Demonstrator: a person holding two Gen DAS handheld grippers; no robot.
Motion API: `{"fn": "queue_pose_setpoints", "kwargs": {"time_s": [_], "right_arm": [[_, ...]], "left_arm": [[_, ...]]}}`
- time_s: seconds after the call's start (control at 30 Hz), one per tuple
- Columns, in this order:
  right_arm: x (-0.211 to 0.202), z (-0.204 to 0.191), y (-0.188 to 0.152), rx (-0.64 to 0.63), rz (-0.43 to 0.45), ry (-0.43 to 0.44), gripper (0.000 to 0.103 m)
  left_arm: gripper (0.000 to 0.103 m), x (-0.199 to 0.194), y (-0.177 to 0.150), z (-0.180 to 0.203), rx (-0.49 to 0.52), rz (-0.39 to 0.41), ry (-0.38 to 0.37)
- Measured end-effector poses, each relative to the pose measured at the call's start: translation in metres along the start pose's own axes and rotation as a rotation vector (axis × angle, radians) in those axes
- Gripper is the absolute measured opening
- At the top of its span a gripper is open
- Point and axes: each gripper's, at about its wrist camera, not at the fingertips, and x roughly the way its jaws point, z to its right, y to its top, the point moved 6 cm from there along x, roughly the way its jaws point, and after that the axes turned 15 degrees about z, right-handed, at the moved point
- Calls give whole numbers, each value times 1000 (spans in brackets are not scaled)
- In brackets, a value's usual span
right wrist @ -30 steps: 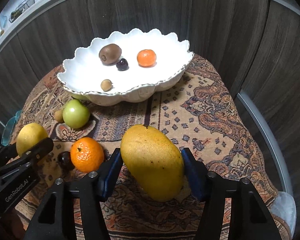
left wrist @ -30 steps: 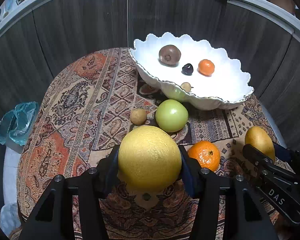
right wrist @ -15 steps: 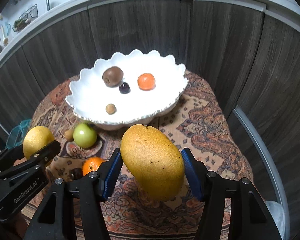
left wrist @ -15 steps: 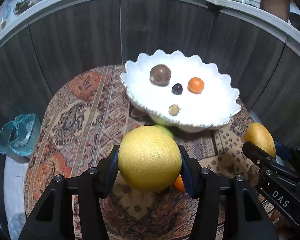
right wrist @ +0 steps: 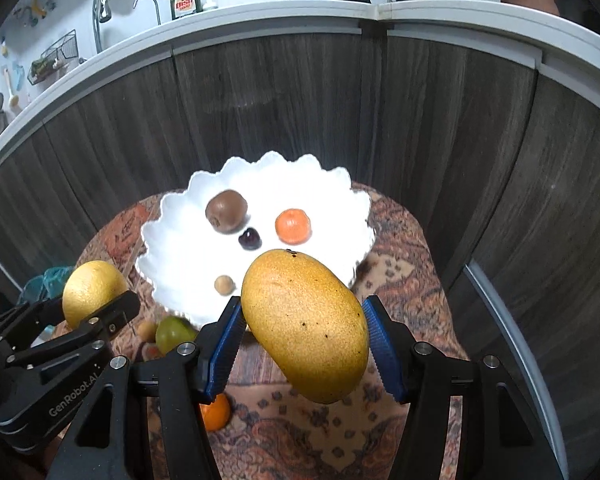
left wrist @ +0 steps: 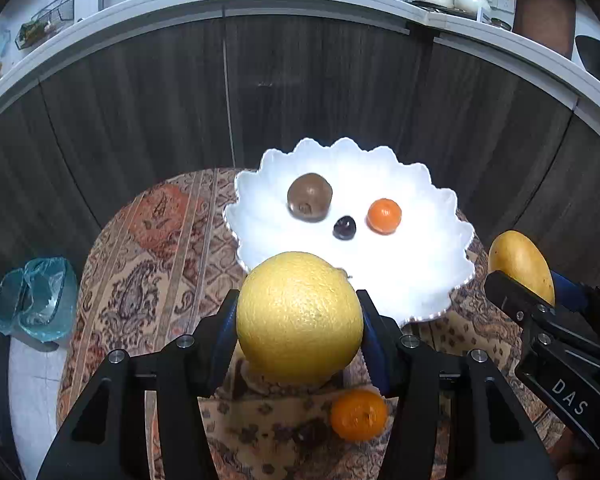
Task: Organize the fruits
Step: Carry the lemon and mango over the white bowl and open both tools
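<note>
So both fruits are way up off the table now vs a sec ago, when they were basically sitting low over the rug. Left gripper (left wrist: 300, 316) is clamped on the big yellow citrus (left wrist: 299, 316), prob a grapefruit, pads tight on both sides, and it's hanging just in front of the near rim of the white scalloped bowl (left wrist: 440, 280). Right gripper (right wrist: 304, 332) is closed around the mango (right wrist: 306, 326), tilted w/ its stem end toward the bowl, also right at the near edge. Already in the bowl: kiwi (left wrist: 309, 202), small tangerine (left wrist: 384, 215), a dark cherry-ish thing (left wrist: 344, 227) and a little tan fruit (right wrist: 224, 284). Still down on the patterned cloth (left wrist: 148, 264): another tangerine (left wrist: 359, 414), a green apple (right wrist: 175, 333) + smth small next to it. Imo the lift part is done and next is carry fwd over the rim and let go, one at a time so they don't bump the small stuff.
</note>
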Motion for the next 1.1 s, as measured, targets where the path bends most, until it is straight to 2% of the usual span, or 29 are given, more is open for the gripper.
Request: {"fn": "queue_pose_setpoints", "kwargs": {"time_s": [0.43, 0.9, 1.1], "right_arm": [[36, 1, 25, 1, 22, 5, 60], [87, -4, 21, -3, -22, 18, 60], [101, -7, 12, -6, -52, 18, 61]], "left_arm": [[54, 42, 24, -1, 29, 9, -7], [54, 93, 14, -7, 33, -53, -14], [55, 103, 6, -9, 33, -87, -8]]}}
